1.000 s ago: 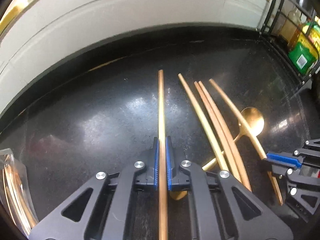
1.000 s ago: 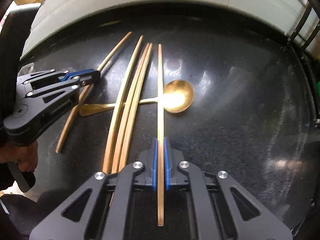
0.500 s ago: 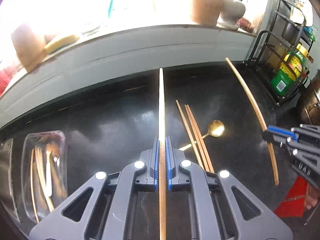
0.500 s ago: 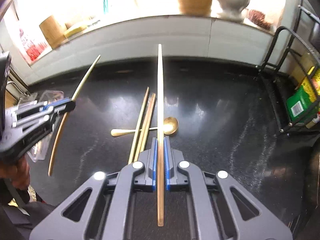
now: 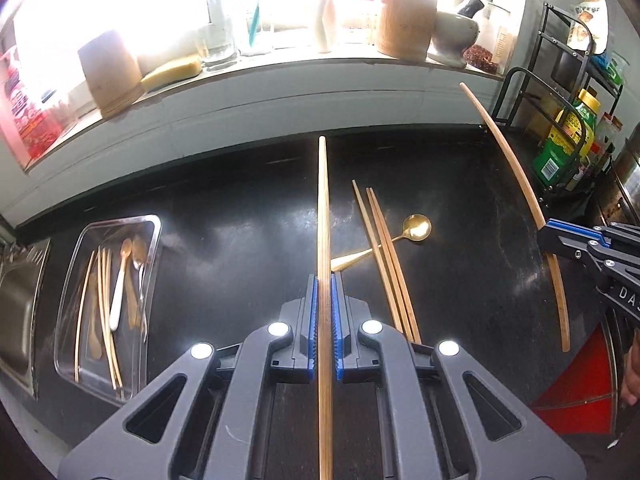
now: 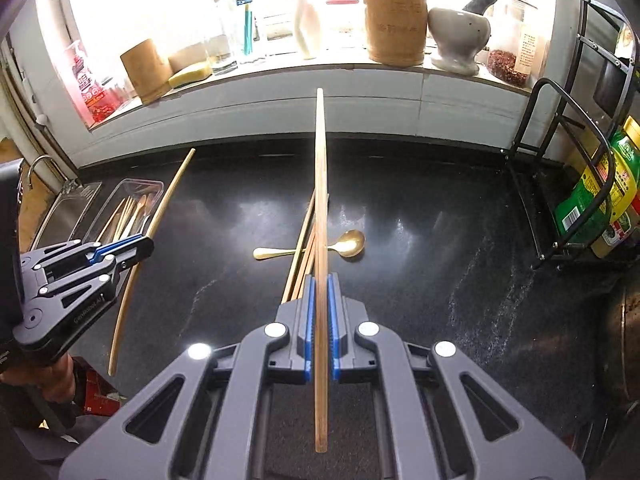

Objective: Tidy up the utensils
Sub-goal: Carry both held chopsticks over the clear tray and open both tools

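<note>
My left gripper (image 5: 324, 280) is shut on a long bamboo chopstick (image 5: 323, 208), held up above the black counter (image 5: 240, 232). My right gripper (image 6: 320, 280) is shut on a second chopstick (image 6: 320, 168), also raised. Each gripper shows in the other's view: the right gripper (image 5: 554, 236) at the right edge, the left gripper (image 6: 134, 245) at the left. Three chopsticks (image 5: 386, 252) and a gold spoon (image 5: 416, 226) lie on the counter below. A clear tray (image 5: 154, 226) at the left holds several chopsticks and spoons.
A steel sink (image 5: 16, 300) lies left of the tray. A black wire rack (image 5: 560, 120) with a green bottle (image 5: 564, 148) stands at the right. The windowsill behind carries a wooden utensil holder (image 6: 394, 20), bottles and a mortar.
Both grippers have risen from the counter, each carrying its chopstick up. The pile below looks smaller and the tray has come into view at the left.
</note>
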### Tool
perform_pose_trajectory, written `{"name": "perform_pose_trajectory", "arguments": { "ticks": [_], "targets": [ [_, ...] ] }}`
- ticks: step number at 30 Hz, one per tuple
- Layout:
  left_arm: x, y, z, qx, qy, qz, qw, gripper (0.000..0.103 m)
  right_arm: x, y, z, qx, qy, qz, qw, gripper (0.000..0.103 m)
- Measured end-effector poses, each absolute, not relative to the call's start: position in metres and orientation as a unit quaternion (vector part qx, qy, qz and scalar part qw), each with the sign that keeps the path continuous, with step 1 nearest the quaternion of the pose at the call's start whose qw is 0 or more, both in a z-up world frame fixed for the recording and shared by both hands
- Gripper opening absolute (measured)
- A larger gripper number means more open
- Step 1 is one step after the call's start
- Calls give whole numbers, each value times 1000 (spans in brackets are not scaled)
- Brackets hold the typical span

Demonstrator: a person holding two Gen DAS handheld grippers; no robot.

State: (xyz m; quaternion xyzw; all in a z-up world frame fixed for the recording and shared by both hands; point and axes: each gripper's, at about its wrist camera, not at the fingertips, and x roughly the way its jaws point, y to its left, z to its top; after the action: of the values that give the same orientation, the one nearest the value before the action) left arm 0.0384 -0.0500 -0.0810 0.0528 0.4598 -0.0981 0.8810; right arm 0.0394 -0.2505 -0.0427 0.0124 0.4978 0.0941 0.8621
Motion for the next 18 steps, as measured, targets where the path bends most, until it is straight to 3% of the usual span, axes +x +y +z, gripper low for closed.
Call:
{"name": "perform_pose_trajectory", "arguments": {
  "ticks": [9,18],
  "targets": [
    [30,-24,-71,37,456,-72,886,6,39,-223,-33,0,494,121,861,7],
    [28,55,-63,1,454,-18,891,6,55,-136,-29,-22,495,184,849,7]
  ]
}}
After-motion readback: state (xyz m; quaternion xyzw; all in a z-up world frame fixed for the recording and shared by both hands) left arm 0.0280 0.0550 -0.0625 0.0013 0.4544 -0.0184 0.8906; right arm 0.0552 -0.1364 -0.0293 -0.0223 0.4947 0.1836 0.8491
